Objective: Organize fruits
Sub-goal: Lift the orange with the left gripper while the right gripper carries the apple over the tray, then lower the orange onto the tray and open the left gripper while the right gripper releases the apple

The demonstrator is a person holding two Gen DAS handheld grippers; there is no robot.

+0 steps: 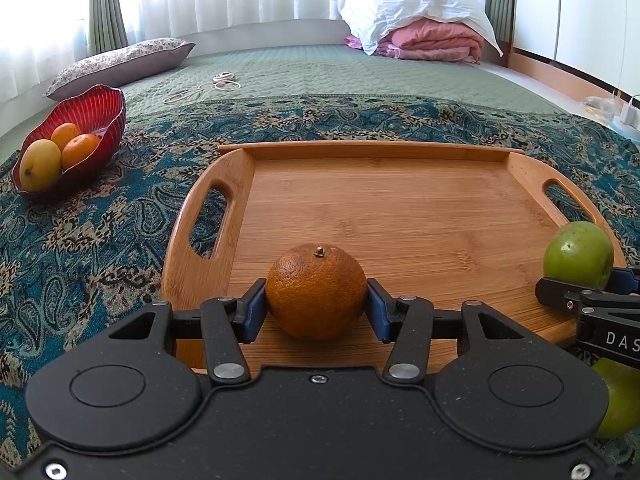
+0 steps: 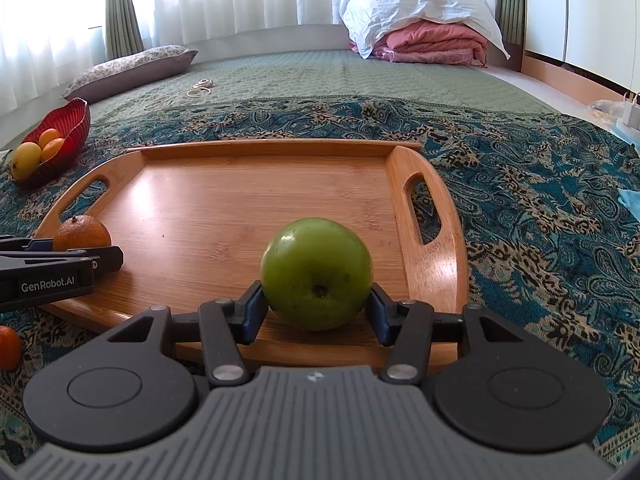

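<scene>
Bamboo tray (image 1: 400, 208) fills mid-frame in both views. We clamp our left gripper (image 1: 316, 308) on an orange (image 1: 316, 296) at its near edge, and our right gripper (image 2: 316, 308) pinches a green apple (image 2: 316, 272) by the right handle. Upper left, a red bowl (image 1: 108, 108) holds more fruit. Another green fruit (image 1: 620, 400) lies lower right, partly hidden behind the left gripper's body.
</scene>
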